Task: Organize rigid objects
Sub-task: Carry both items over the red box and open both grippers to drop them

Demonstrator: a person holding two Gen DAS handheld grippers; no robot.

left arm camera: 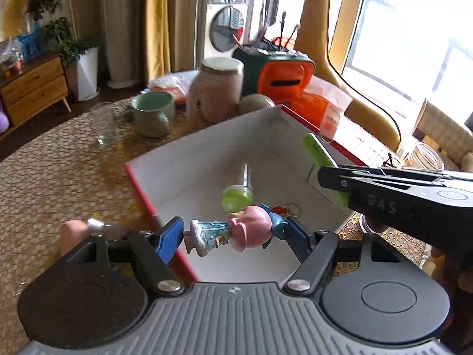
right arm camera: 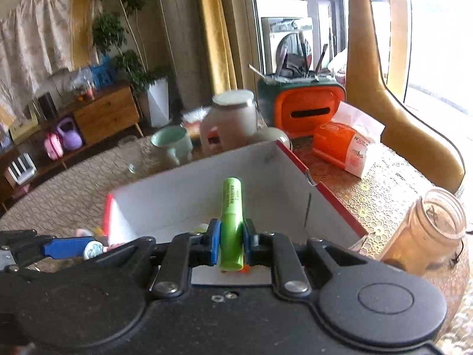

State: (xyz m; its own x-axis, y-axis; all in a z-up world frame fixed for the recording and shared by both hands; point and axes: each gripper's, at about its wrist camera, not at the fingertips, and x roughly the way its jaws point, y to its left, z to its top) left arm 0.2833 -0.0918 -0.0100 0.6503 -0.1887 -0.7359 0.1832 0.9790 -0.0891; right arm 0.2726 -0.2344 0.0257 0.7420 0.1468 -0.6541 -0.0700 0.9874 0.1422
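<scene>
Over the table (left arm camera: 53,159), dead centre, sits the red-edged white box (left arm camera: 189,159). At 6 o'clock the left gripper (left arm camera: 233,235) pinches a pig figurine (left arm camera: 251,230) sideways; the right gripper (right arm camera: 232,238) is clamped tight on a green marker (right arm camera: 231,216) above the box.

- We noted the pig figurine (left arm camera: 251,230) as glossy moulded plastic, its base clear and bluish.
- The green highlighter (right arm camera: 231,222) looked like smooth satin plastic.
- The box (left arm camera: 207,148) read as matt white cardboard with red outer faces.
- The jar (right arm camera: 434,224) was clear glass.
- The table cover (left arm camera: 59,177) appeared shiny and embossed.
- The sideboard (left arm camera: 32,85) was varnished wood.
</scene>
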